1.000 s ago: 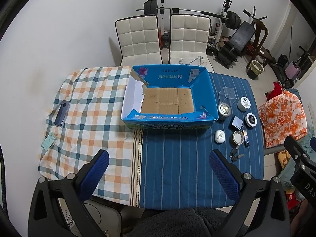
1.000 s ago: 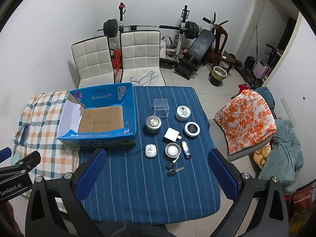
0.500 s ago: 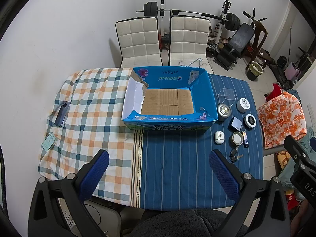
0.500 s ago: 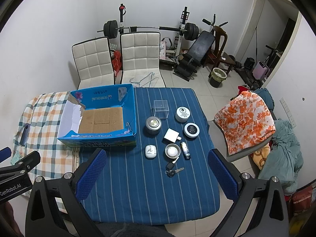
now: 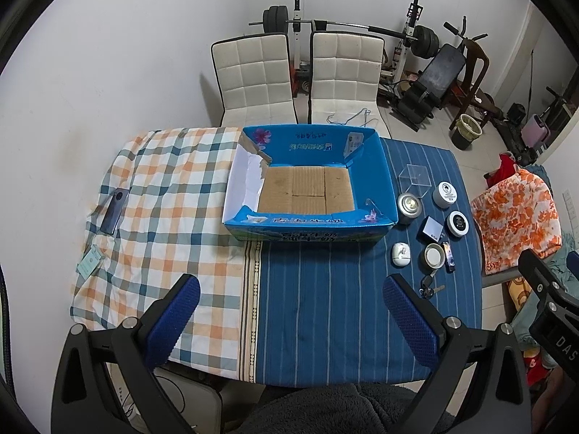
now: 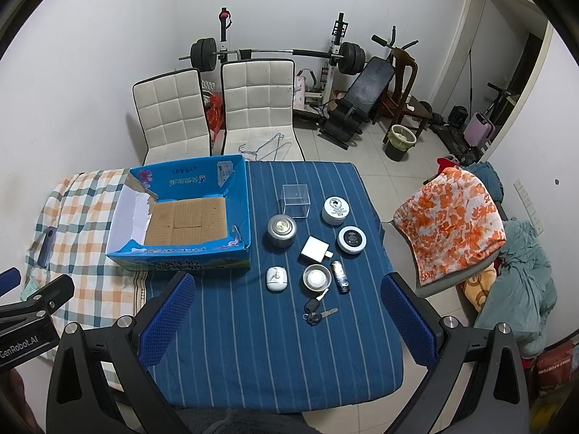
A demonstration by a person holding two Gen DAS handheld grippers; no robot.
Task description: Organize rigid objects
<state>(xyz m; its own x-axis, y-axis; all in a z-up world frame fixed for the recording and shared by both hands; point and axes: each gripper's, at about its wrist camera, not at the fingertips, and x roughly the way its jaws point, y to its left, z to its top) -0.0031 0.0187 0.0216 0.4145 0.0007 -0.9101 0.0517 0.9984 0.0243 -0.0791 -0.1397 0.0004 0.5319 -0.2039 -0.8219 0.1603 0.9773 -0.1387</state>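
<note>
An empty blue cardboard box [image 5: 307, 224] [image 6: 181, 256] with a brown floor sits mid-table. To its right lie several small items: a clear cube [image 6: 295, 199], a grey puck light [image 6: 281, 230], a white jar [image 6: 335, 209], a black-lidded jar [image 6: 351, 239], a white charger [image 6: 314, 247], a white earbud case [image 6: 277, 278], a metal tin [image 6: 317, 277], a small can [image 6: 340, 277] and keys [image 6: 315, 313]. My left gripper [image 5: 289, 316] and right gripper [image 6: 286, 316] hover high above the table's near edge, both open and holding nothing.
A phone [image 5: 115, 211] and a card [image 5: 89, 266] lie on the checked cloth at the table's left. Two white chairs [image 5: 300, 76] stand behind the table. An orange floral cloth [image 6: 452, 217] covers a chair on the right. Gym equipment fills the back.
Both views have shifted very slightly; the grippers stay open and high. Nothing on the table has moved.
</note>
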